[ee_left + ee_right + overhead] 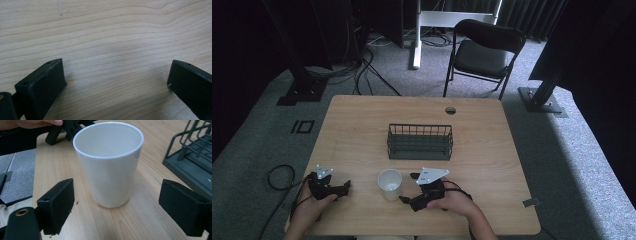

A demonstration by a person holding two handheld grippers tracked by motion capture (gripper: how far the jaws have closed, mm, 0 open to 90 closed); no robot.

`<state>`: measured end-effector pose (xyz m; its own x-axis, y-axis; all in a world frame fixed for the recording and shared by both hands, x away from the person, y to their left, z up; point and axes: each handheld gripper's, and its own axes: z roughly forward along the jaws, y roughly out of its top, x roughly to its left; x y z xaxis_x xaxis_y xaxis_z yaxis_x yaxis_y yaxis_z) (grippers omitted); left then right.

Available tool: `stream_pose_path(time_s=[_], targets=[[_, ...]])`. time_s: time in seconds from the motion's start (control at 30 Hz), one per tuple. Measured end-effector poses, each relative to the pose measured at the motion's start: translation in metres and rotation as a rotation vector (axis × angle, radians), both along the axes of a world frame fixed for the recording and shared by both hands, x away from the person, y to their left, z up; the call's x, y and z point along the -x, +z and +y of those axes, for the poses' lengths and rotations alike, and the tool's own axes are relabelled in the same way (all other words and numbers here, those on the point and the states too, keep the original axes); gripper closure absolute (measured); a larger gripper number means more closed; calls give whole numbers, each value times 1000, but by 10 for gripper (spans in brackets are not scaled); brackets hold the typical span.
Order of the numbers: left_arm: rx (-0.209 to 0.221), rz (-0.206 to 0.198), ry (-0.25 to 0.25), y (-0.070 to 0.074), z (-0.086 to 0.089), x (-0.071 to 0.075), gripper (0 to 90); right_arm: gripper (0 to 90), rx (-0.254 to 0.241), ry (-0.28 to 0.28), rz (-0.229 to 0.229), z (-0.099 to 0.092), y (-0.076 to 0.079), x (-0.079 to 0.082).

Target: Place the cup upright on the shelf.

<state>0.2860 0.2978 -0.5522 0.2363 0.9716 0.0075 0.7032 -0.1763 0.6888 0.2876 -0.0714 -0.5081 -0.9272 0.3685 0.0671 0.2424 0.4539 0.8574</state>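
A white cup (390,184) stands upright and empty near the table's front edge. In the right gripper view the cup (109,162) sits just ahead of my right gripper (116,202), whose jaws are spread wide, one on each side of it, not touching. From above, my right gripper (407,199) lies just right of the cup. Left of the cup, my left gripper (346,188) rests low over the wood. Its own view shows the left gripper (116,76) open with bare table between its jaws.
A dark wire basket (420,142) stands mid-table behind the cup, seen as a rack (192,152) at the right of the right gripper view. A folding chair (484,52) and cables lie beyond the table. A cable hole (450,110) marks the far edge.
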Motion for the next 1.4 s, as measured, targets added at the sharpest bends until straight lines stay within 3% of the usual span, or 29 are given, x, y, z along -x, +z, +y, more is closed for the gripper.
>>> stream_pose_path(time_s=[0.47, 0.9, 1.2, 1.4], targets=[[0, 0, 0, 0, 0, 0, 17, 128, 8, 42, -1, 26, -6, -1], [0, 0, 0, 0, 0, 0, 17, 128, -3, 52, -26, 45, -2, -8], [0, 0, 0, 0, 0, 0, 17, 131, -20, 43, -30, 54, 1, -12], [0, 0, 0, 0, 0, 0, 17, 186, -34, 11, -39, 56, 4, -12]])
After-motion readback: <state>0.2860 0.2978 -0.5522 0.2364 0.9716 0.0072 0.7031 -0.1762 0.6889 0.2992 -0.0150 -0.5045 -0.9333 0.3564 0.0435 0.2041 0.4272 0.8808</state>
